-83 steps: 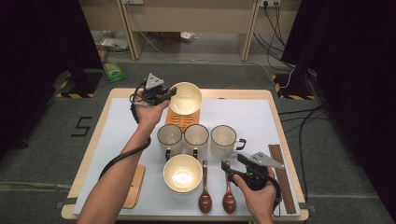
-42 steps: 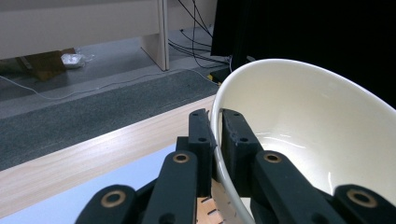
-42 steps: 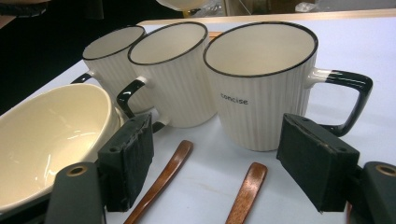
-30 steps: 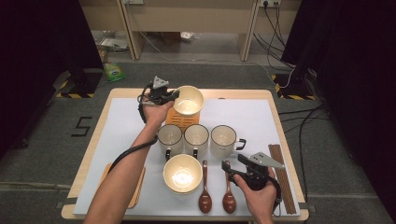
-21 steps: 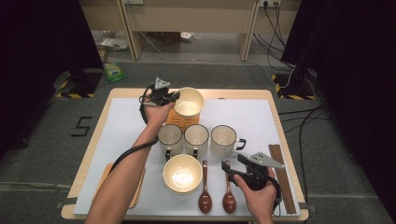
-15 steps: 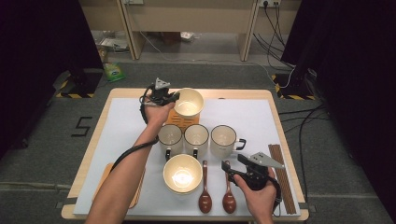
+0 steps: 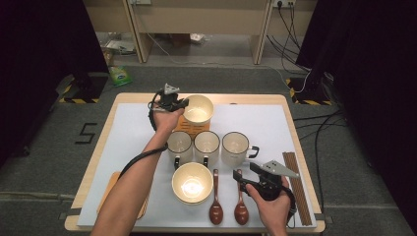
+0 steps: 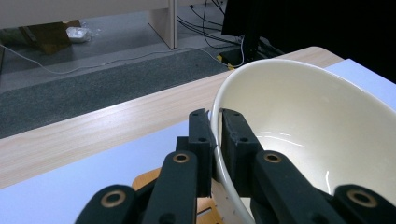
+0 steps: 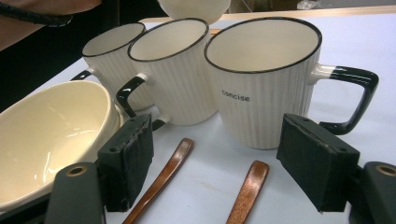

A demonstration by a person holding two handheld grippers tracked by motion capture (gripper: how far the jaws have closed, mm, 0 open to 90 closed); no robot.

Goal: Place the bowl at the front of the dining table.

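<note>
Wooden counter (image 7: 255, 100) is carrying cups; left hand-held gripper (image 8: 215, 133) is pinching the cream round ceramic bowl's (image 8: 308, 121) rim, right hand-held gripper (image 9: 215, 158) is gaping wide.

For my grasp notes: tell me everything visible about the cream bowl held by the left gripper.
The cream bowl looks glazed ceramic, round, deep, thin-rimmed and empty, with glossy highlights inside. The left gripper is shut on its rim, one jaw inside, one outside. It sits tilted over an orange wooden coaster at the table's far side; contact underneath is unclear.
</note>
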